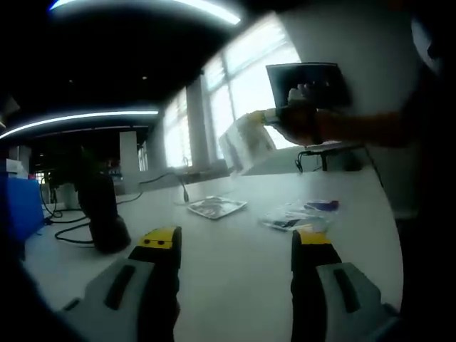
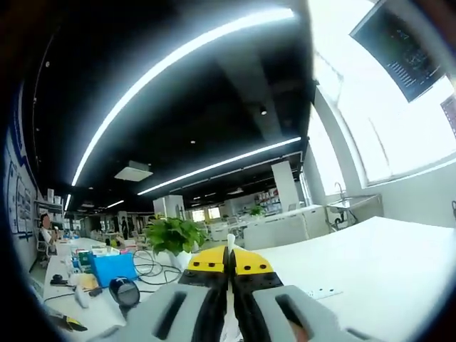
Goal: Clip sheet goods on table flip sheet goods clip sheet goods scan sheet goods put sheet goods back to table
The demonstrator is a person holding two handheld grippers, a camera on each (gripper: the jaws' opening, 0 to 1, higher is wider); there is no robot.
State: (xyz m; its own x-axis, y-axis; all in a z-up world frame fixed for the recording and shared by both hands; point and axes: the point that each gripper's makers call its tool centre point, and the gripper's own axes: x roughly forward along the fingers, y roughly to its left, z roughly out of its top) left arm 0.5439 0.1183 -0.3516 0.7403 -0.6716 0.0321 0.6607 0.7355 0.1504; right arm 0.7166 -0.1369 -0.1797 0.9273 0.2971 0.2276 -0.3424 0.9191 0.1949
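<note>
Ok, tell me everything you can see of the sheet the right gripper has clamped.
In the left gripper view the sheet goods show as a pale, whitish, slightly glossy flat packet, held up in the air above the white table and tilted. The right gripper pinches one edge; nothing else touches it. In the right gripper view just a thin white sliver sticks up between the shut yellow-tipped jaws. Any print is too blurred to read.
</note>
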